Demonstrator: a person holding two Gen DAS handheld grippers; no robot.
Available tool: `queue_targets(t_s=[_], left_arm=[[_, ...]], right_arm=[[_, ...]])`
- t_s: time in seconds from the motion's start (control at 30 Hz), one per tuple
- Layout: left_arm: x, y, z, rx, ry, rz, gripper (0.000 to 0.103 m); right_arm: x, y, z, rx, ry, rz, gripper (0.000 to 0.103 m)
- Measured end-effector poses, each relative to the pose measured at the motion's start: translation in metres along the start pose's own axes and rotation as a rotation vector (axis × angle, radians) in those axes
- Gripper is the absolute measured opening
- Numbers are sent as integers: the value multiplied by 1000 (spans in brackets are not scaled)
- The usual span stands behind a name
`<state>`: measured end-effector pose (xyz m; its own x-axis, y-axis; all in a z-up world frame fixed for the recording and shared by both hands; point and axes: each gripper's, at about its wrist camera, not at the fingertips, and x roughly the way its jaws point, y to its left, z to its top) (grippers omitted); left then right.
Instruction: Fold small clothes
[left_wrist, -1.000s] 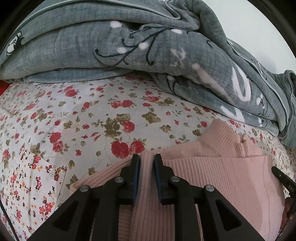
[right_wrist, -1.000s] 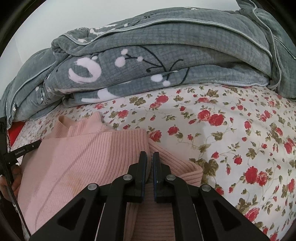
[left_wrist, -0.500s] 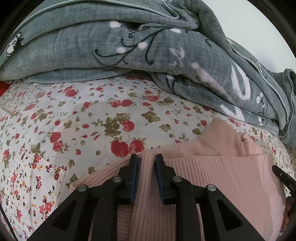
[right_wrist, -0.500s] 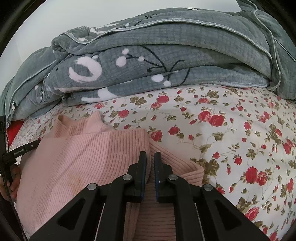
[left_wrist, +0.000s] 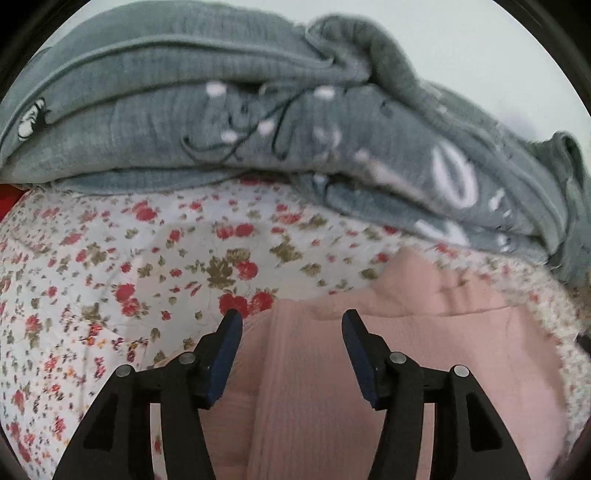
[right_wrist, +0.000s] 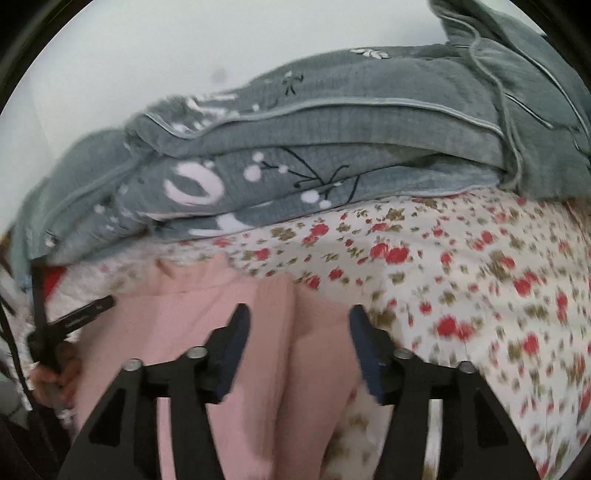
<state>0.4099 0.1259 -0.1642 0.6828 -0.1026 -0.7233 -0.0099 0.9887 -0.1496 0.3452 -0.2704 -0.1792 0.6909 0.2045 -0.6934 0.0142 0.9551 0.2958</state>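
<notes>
A pink ribbed knit garment (left_wrist: 424, 332) lies folded on the flowered bedsheet (left_wrist: 147, 266). My left gripper (left_wrist: 291, 321) is open, its fingers spread over the garment's left edge, holding nothing. In the right wrist view the same pink garment (right_wrist: 184, 332) lies under my right gripper (right_wrist: 299, 317), which is also open above the garment's right edge. The left gripper's body (right_wrist: 74, 317) shows at the left of the right wrist view.
A thick grey quilt (left_wrist: 258, 122) with white and black flower print is piled along the far side of the bed, also in the right wrist view (right_wrist: 332, 147). A white wall (right_wrist: 184, 48) is behind it. Flowered sheet (right_wrist: 480, 288) extends to the right.
Both grippers were shut on the pink garment's edges and have opened wide, letting go of it. Both views have lifted slightly and are blurred by motion.
</notes>
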Motion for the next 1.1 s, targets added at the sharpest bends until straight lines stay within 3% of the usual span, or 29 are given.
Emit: queue_targets(t_s=[0.17,0.4,0.63,0.9,1.0,1.07,1.1], left_arm=[[-43,0,-19,-2,-35,-23,61],[-86,29,-75,-13,-8,-62,65],[-61,48,-91,-73,73,-82,65],[-39,45,-82,-62,67,-127,66],[-32,46,-82,-85,58,-170,56],[-33,45,-81,-88,48,-192,38],[-34,44,-81,-87,42,-202,34]], right_arm=[[-24,2,-38,-30,31,18,71],[4,-9,-69,62,123,39,71],[14,-7,-67,66,134,30,71],[26,-3,-66,37,121,37,72],[30,-7,-63,51,121,67,73],[32,-6,-62,50,121,73,72],[33,-5,-61,46,121,72,69]])
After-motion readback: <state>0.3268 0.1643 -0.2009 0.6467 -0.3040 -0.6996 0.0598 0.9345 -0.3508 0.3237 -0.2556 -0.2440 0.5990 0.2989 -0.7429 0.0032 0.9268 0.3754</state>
